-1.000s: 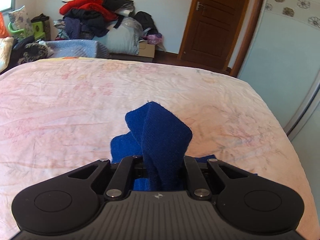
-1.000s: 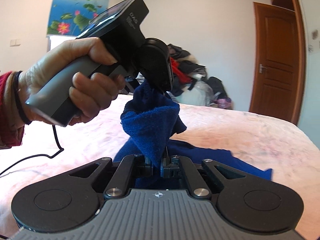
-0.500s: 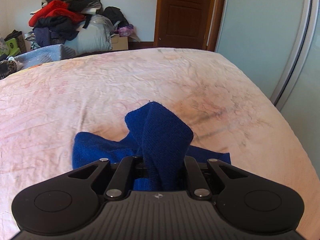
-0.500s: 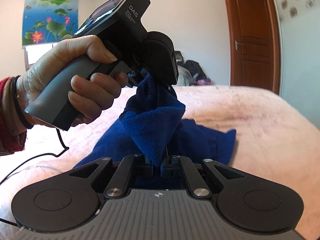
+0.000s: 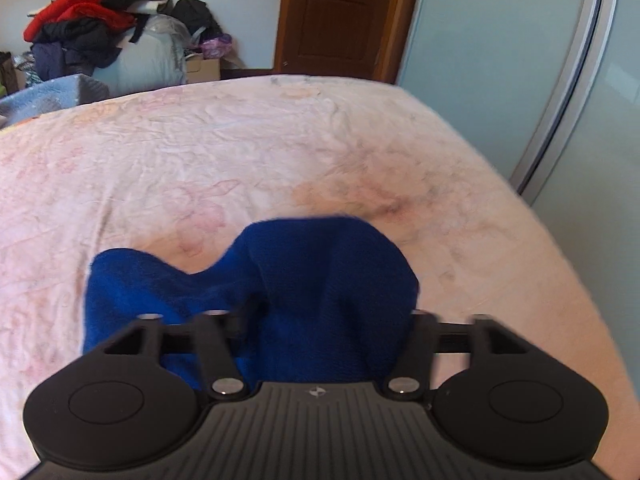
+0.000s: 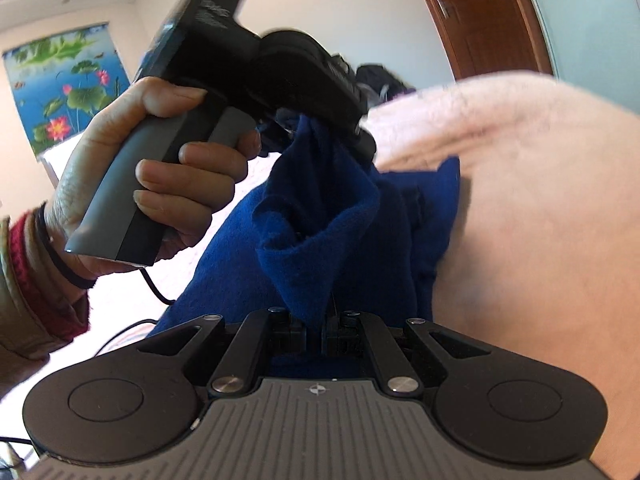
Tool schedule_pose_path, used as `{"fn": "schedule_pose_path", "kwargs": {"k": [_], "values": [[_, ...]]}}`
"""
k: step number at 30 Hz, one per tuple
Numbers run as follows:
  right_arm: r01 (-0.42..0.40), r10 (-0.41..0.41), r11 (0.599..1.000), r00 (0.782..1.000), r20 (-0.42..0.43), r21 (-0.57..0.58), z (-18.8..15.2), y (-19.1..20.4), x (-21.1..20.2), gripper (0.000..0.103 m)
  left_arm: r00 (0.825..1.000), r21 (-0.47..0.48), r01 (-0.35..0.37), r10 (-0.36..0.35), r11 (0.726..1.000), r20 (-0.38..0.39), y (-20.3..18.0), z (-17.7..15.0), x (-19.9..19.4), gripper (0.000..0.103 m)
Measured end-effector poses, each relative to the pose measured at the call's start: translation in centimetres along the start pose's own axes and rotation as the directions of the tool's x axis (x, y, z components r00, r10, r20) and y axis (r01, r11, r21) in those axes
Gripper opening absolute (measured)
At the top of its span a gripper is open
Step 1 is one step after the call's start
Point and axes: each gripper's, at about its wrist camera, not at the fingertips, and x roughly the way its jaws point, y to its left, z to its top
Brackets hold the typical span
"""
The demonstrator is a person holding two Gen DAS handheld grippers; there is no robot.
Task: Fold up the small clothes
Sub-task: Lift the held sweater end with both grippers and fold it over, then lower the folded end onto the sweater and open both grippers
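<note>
A dark blue knitted garment (image 5: 320,280) lies on the pink bed sheet (image 5: 240,152). In the left wrist view my left gripper (image 5: 324,320) has its jaws spread wide, with a fold of the blue cloth bunched loosely between them. In the right wrist view my right gripper (image 6: 316,332) is shut on an edge of the same garment (image 6: 320,248). The left gripper body (image 6: 280,76), held in a hand, sits above and behind it, touching the cloth's upper fold. Both sets of fingertips are hidden by cloth.
A pile of clothes and bags (image 5: 100,32) stands against the far wall. A brown door (image 5: 340,16) is at the back. A sliding wardrobe panel (image 5: 540,80) runs along the bed's right side. A cable (image 6: 156,292) trails from the left gripper.
The left jaws have opened from a tight grip on the blue fold to wide apart. Both grippers have swung right and lower, and the garment has settled more on the bed.
</note>
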Motion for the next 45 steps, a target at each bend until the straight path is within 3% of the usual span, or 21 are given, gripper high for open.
{"fn": "schedule_pose_path", "kwargs": {"k": [3,8,13,16,17,19,22,26,30,35,38,43,45], "values": [[-0.017,0.02,0.998,0.999,-0.03,0.066,-0.1,-1.0,0.5,0.009,0.997,-0.006,0.014,-0.014,1.0,0.076,0.0,0.3,-1.1,0.084],[-0.043,0.05,0.992,0.997,-0.056,0.12,-0.1,-2.0,0.8,0.02,0.993,-0.045,-0.024,0.029,0.999,0.115,1.9,1.0,-2.9,0.084],[-0.076,0.095,0.98,0.991,-0.094,0.182,-0.1,-3.2,0.5,0.023,0.992,-0.09,-0.073,0.082,0.993,0.099,5.8,-1.2,-4.7,0.084],[-0.094,0.109,0.981,0.991,-0.082,0.172,0.8,-4.1,-1.1,0.034,0.989,-0.06,-0.116,0.121,0.991,0.085,7.0,-3.8,-5.7,0.084],[-0.071,0.082,0.984,0.995,-0.059,0.166,1.5,-4.4,-1.7,0.043,0.986,-0.043,-0.138,0.142,0.989,0.09,7.1,-4.8,-6.1,0.084],[-0.024,0.026,0.989,1.0,-0.011,0.149,3.6,-4.9,-2.2,0.049,0.978,-0.005,-0.183,0.182,0.983,0.099,6.9,-6.5,-6.6,0.084],[0.017,-0.022,0.994,0.999,0.047,0.109,7.2,-5.1,-1.1,0.051,0.968,0.044,-0.236,0.231,0.971,0.102,6.0,-8.7,-7.0,0.084],[0.054,-0.051,0.997,0.997,0.054,-0.05,12.9,-4.1,4.2,0.066,0.968,0.082,-0.243,0.237,0.966,0.084,5.0,-11.0,-7.2,0.084],[0.04,-0.037,0.987,0.999,0.021,-0.153,17.9,-3.0,10.4,0.075,0.971,0.098,-0.235,0.229,0.967,0.066,4.6,-12.5,-7.1,0.084],[0.118,-0.143,0.971,0.984,-0.107,-0.209,19.5,-2.7,17.6,0.076,0.973,0.14,-0.229,0.222,0.963,0.06,4.0,-14.3,-7.1,0.085],[0.163,-0.195,0.968,0.967,-0.165,-0.192,18.1,-3.9,19.5,0.007,0.975,0.156,-0.219,0.21,0.963,0.068,4.2,-14.9,-7.4,0.086],[0.231,-0.241,0.969,0.96,-0.142,-0.084,17.0,-6.5,18.5,0.009,0.982,0.117,-0.19,0.185,0.975,0.049,5.0,-14.9,-7.3,0.086],[0.261,-0.269,0.962,0.958,-0.101,-0.081,16.6,-6.4,17.4,0.045,0.983,0.105,-0.181,0.177,0.978,0.045,5.3,-14.8,-7.4,0.086]]}}
